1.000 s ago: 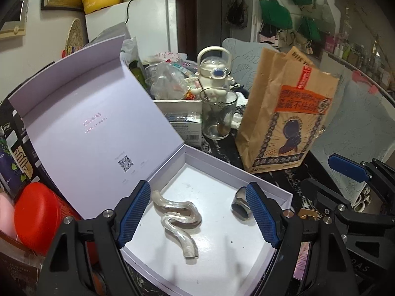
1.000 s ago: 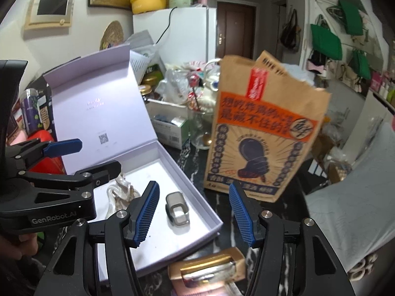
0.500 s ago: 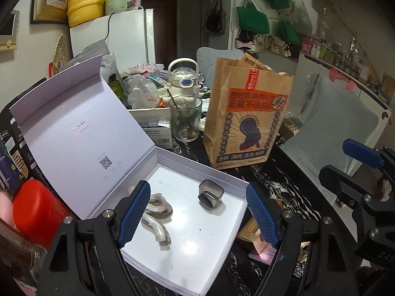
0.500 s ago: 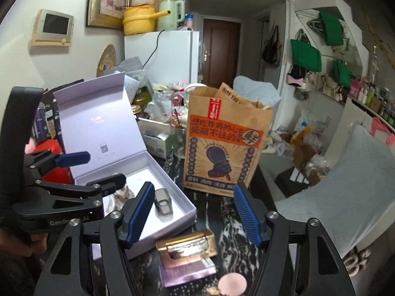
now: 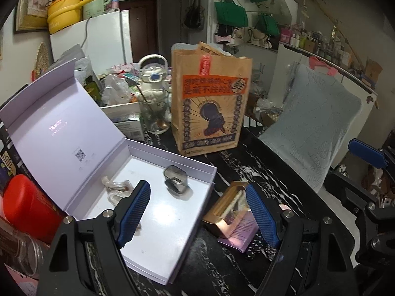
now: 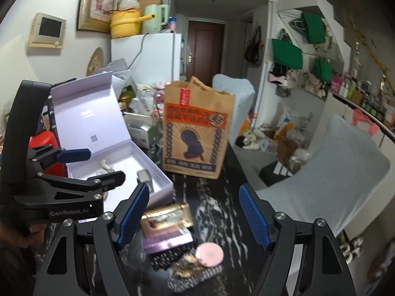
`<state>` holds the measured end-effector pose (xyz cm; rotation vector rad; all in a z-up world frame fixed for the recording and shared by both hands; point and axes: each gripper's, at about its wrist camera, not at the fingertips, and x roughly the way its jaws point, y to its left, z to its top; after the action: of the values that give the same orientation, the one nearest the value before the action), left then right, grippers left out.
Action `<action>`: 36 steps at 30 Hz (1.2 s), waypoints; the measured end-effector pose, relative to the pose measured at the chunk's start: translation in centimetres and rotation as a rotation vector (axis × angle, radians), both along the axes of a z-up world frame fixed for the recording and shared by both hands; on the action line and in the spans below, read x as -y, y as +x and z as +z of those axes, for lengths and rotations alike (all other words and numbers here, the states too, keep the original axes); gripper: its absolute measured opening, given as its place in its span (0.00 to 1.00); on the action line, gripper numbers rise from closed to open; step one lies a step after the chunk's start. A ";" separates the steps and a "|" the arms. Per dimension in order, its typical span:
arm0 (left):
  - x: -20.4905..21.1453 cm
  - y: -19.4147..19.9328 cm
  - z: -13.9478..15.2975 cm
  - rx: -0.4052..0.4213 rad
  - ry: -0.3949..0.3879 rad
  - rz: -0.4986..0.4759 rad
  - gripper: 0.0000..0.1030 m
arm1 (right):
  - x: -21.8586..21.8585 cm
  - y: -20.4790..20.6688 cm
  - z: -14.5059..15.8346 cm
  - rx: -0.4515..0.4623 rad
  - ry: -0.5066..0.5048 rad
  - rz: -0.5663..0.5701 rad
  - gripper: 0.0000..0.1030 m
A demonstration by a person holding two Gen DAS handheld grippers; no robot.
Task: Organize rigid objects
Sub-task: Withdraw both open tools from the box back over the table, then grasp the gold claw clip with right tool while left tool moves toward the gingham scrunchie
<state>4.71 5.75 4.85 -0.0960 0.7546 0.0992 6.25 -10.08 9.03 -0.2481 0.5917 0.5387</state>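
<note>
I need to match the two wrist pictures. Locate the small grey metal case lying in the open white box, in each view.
Left wrist view: the small grey metal case lies centre-left, in the far part of the open white box.
Right wrist view: it lies left of centre, by the box's right wall.
Shared landmark: the brown paper bag with an orange label stands behind the box.

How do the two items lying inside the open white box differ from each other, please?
The wavy piece is pale, pearly, long and winding; the grey case is dark, compact and blocky. The wavy piece lies nearer the lid, the grey case nearer the outer wall. Both rest loose on the white box floor, ungripped.
</note>
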 end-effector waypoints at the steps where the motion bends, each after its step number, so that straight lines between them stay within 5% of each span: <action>1: 0.4 0.0 -0.2 -0.008 -0.005 -0.011 0.78 | 0.5 -0.1 -0.1 -0.002 0.000 -0.010 0.76; 19: 3.9 -1.4 -3.6 -0.063 -0.052 -0.123 0.78 | 7.1 -1.9 -5.1 -0.130 0.047 -0.120 0.81; 36: 3.8 -2.3 -7.8 -0.136 -0.088 -0.098 0.78 | 7.4 -1.8 -10.8 -0.250 0.084 -0.087 0.81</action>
<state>2.41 1.99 -2.98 -0.1370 0.8979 -0.0208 4.48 -17.44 -1.78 -0.0753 0.8165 0.5123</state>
